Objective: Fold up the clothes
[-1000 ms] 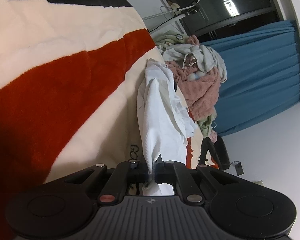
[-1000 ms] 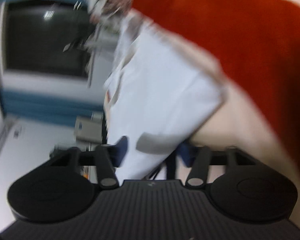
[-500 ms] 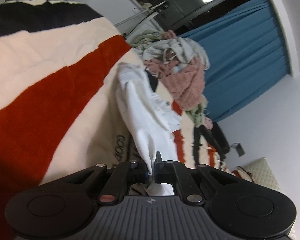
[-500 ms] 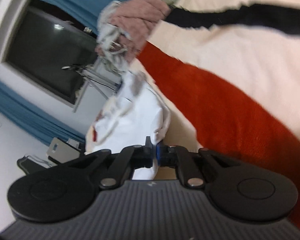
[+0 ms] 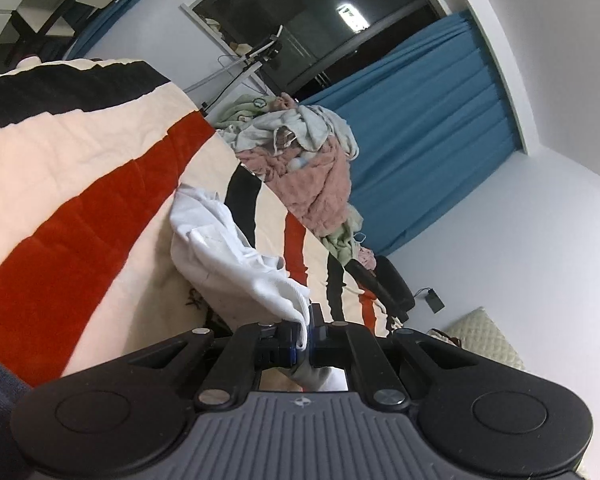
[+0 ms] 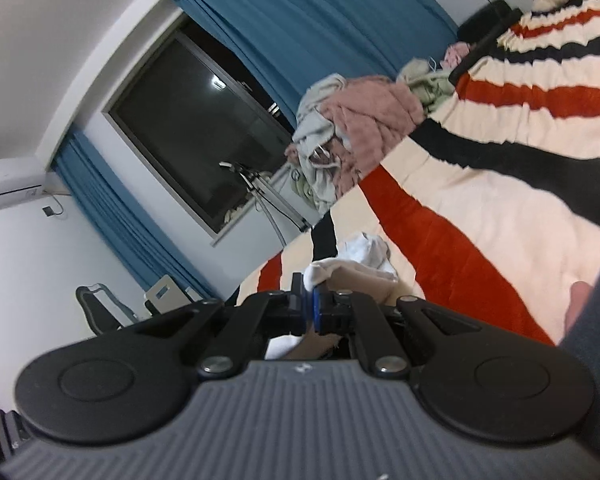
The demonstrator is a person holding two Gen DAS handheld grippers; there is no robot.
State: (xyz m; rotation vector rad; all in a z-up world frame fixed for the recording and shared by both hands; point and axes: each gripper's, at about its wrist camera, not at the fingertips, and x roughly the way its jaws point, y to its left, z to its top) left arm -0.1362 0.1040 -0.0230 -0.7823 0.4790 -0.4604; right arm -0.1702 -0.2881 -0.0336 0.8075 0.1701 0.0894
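A white garment [image 5: 224, 256] lies crumpled on a striped blanket [image 5: 80, 184] of cream, red and black. My left gripper [image 5: 306, 334] is shut on one edge of the white garment, which trails away from the jaws. My right gripper [image 6: 310, 300] is shut on another edge of the same white garment [image 6: 364, 254]. The rest of the cloth lies bunched just beyond the right jaws on the blanket [image 6: 480, 208].
A heap of unfolded clothes [image 5: 312, 160], pink, grey and green, sits at the far end of the bed; it also shows in the right wrist view [image 6: 360, 128]. Blue curtains [image 5: 420, 132] and a dark window [image 6: 196, 136] are behind. A black chair [image 5: 384, 288] stands beside the bed.
Both grippers have pulled back and tilted, dragging the white garment along the blanket. The right gripper closed on the garment's edge during this time.
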